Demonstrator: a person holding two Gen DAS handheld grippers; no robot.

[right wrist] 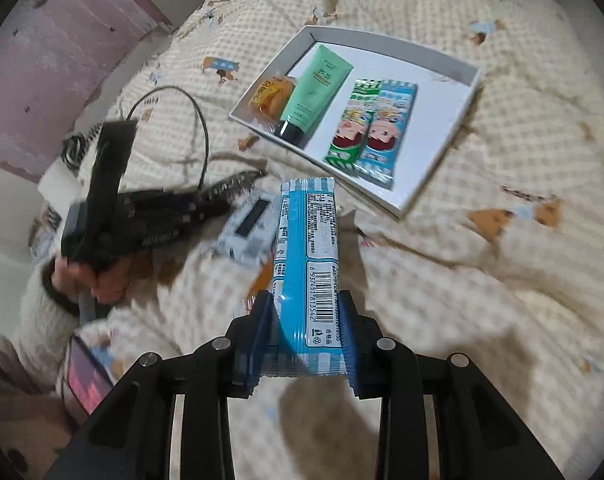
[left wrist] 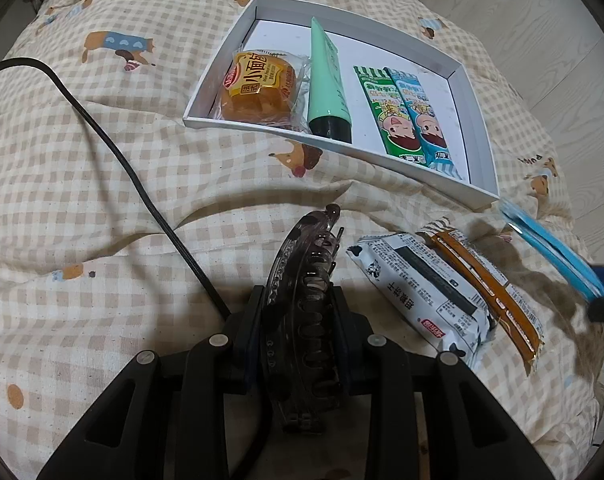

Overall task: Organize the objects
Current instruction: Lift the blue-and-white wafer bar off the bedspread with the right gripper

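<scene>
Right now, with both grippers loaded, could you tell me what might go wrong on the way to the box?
1. The hair clip in the left gripper sticks out far past the fingers, so it could twist or snag the black cable.
2. The blue snack packet in the right gripper is floppy and may slip.
3. The white box sits tilted on the soft quilt and could shift.

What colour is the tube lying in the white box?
Mint green tube with a black cap, clearest in the right wrist view.
</scene>
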